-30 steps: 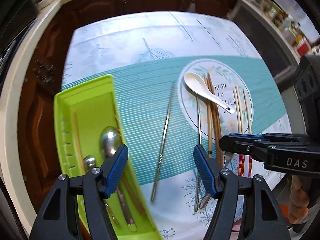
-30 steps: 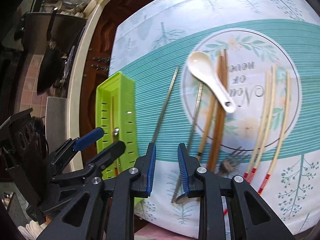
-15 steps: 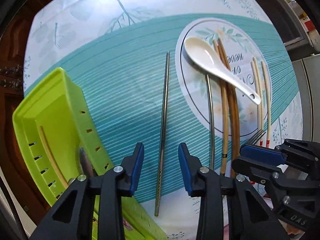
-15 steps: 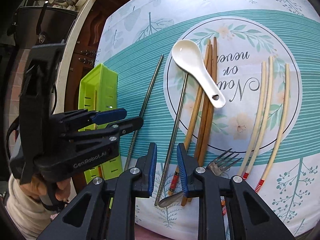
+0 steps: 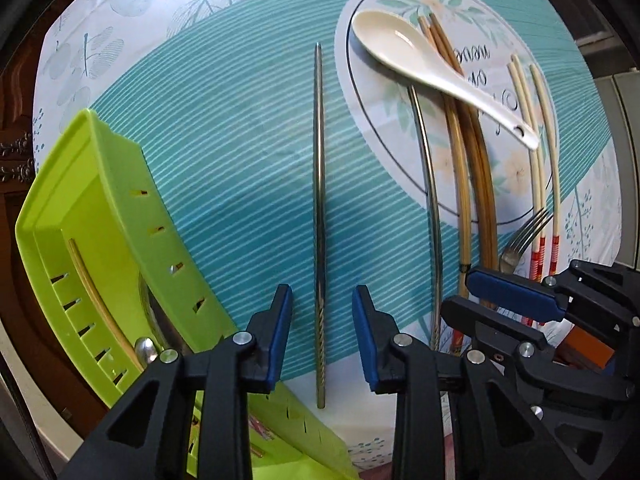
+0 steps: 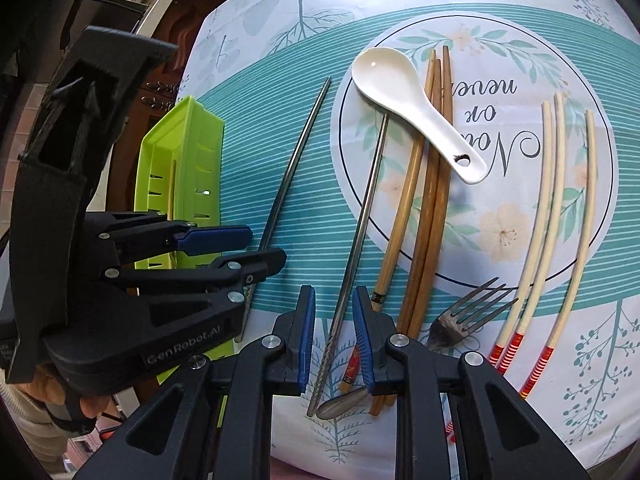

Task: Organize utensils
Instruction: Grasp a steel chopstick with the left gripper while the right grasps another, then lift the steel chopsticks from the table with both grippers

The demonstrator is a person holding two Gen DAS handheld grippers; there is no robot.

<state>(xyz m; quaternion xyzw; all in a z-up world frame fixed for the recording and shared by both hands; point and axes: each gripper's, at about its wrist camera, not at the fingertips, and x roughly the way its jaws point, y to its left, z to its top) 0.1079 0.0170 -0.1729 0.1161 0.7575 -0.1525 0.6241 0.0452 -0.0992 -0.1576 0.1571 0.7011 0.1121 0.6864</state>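
Observation:
A metal chopstick [image 5: 320, 208] lies on the teal cloth, and my left gripper [image 5: 322, 332] is open with its blue pads astride the twisted near end. A second metal chopstick [image 6: 356, 248] lies further right; my right gripper [image 6: 334, 332] is open around its near end. A lime green utensil tray [image 5: 120, 216] at the left holds a spoon and a bamboo chopstick. A white ceramic spoon [image 6: 416, 112] rests across brown bamboo chopsticks [image 6: 432, 184]. A metal fork [image 6: 464, 312] and cream chopsticks with red ends [image 6: 560, 200] lie at the right.
The cloth's near edge runs just under both grippers. A dark wooden cabinet [image 5: 16, 92] stands beyond the table at the left. The left gripper body [image 6: 120, 240] crowds the left side of the right wrist view, next to the tray [image 6: 176, 168].
Both grippers have come down and forward over the cloth. The left one left the tray and now straddles the left metal chopstick; the right one straddles the second metal chopstick.

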